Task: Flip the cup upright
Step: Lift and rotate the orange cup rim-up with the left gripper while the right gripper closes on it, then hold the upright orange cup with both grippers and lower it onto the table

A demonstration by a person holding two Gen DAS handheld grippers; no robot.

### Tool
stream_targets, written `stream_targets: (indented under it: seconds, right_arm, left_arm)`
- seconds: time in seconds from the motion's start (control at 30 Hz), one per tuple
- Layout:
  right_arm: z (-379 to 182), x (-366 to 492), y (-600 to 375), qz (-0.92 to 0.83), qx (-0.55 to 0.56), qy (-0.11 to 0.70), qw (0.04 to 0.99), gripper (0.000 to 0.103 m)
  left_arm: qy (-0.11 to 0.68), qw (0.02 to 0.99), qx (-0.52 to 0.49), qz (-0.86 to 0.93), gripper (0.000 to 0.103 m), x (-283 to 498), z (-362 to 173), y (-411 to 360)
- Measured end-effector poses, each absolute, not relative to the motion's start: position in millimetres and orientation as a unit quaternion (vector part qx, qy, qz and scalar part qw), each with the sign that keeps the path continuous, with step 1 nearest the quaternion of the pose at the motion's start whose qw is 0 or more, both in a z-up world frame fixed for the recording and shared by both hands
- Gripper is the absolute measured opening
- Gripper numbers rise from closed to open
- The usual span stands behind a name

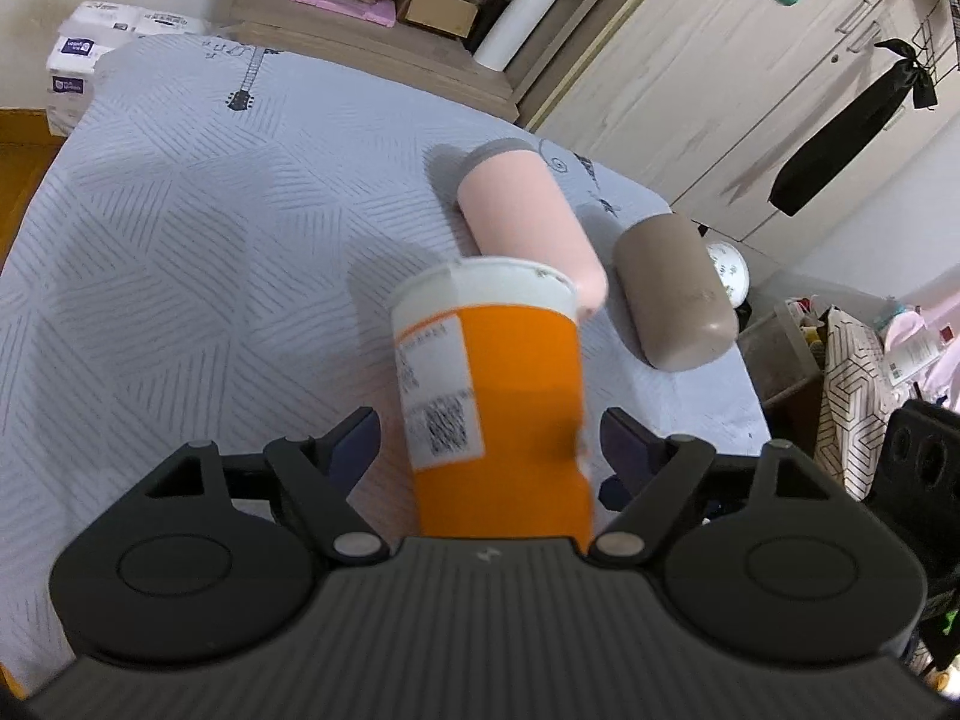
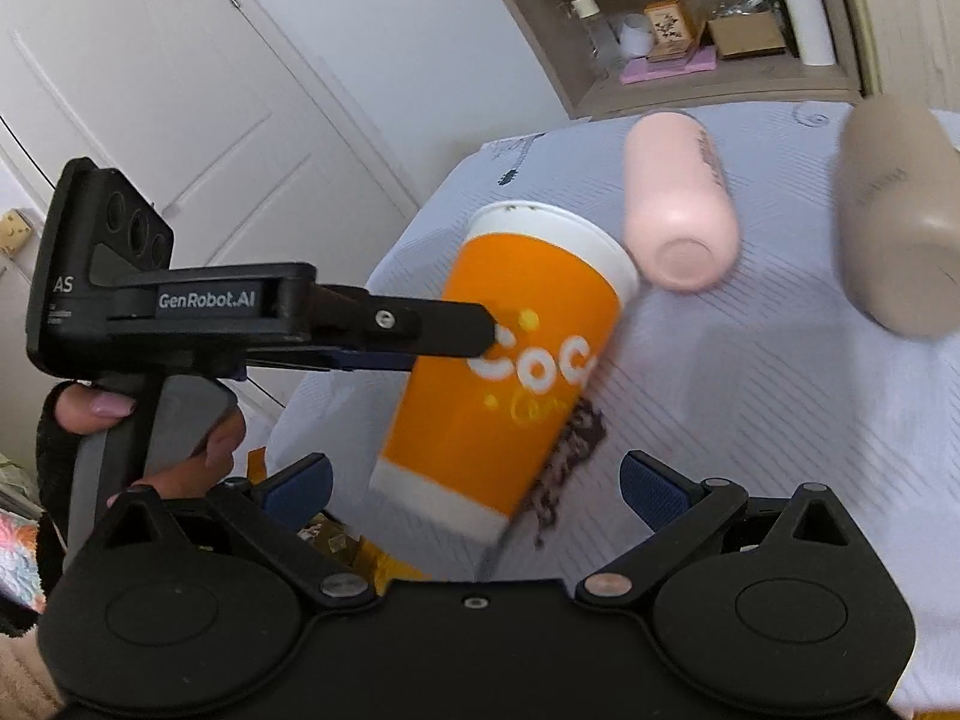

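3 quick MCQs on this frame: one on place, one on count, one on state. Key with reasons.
1. In the left wrist view, the pink cylindrical bottle lies where relative to the grey-brown cylindrical bottle?
A. On its left
B. On its right
C. On top of it

2. How many bottles lie on the patterned white tablecloth?
A. One
B. Two
C. Four

3. How does the orange paper cup sit?
A. Upside down, rim on the cloth
B. Tilted, white rim uppermost
C. Crushed flat

Key:
1 A: the pink bottle is left of the grey-brown one, and a gap shows between them.
2 B: only the pink and grey-brown bottles are there, both on their sides.
3 B: both wrist views show the cup leaning, with its rim band at the high end.
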State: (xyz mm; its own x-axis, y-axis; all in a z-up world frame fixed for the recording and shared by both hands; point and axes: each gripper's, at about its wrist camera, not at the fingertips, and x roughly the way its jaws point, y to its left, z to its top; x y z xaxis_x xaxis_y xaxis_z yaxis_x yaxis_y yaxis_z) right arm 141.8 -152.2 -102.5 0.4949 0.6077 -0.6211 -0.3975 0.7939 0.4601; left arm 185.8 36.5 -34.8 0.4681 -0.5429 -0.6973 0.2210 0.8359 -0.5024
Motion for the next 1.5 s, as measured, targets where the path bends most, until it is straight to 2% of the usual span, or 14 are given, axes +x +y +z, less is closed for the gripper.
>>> stream_targets:
  seconds: [0.1,0.5,0.53,0.6,0.67,0.73,1.03,1.17,1.5]
  right_arm:
    - [-102.5,153.5,-147.7,0.299,0.153,0.422,0.842,0.103]
    - [-115.2,179.0,-141.0,0.271,0.174,0.45,0.833,0.103]
    - [-115.5,178.1,-141.7,0.272,0.176,0.449,0.833,0.102]
    - [-116.0,177.9,-141.4,0.274,0.175,0.448,0.833,0.092]
    - [-115.1,172.5,-144.9,0.284,0.184,0.444,0.829,0.081]
    - [-115.7,169.9,-144.4,0.287,0.179,0.442,0.831,0.081]
    - [-98.8,133.1,-136.9,0.308,0.091,0.392,0.862,0.081]
    - [-89.3,111.4,-122.5,0.291,-0.006,0.353,0.889,0.08]
    - [-75.3,86.1,-127.9,0.298,-0.082,0.274,0.911,0.08]
  left_arm:
    - [0.466,0.837,-0.166,-0.234,0.086,192.2,-40.6,36.4]
    - [0.475,0.805,-0.243,-0.26,0.081,198.9,-61.7,48.6]
    - [0.473,0.806,-0.244,-0.259,0.078,198.3,-61.9,48.5]
    - [0.469,0.806,-0.244,-0.265,0.069,195.9,-60.9,47.6]
    - [0.467,0.808,-0.239,-0.269,0.069,192.0,-58.2,45.6]
    - [0.457,0.815,-0.22,-0.28,0.068,184.9,-53.2,42.1]
    - [0.414,0.84,-0.169,-0.306,0.068,146.9,-25.1,34.4]
    - [0.396,0.841,-0.156,-0.333,0.068,134.1,-18.8,35.8]
    - [0.315,0.888,-0.076,-0.327,0.068,97.5,9.4,21.8]
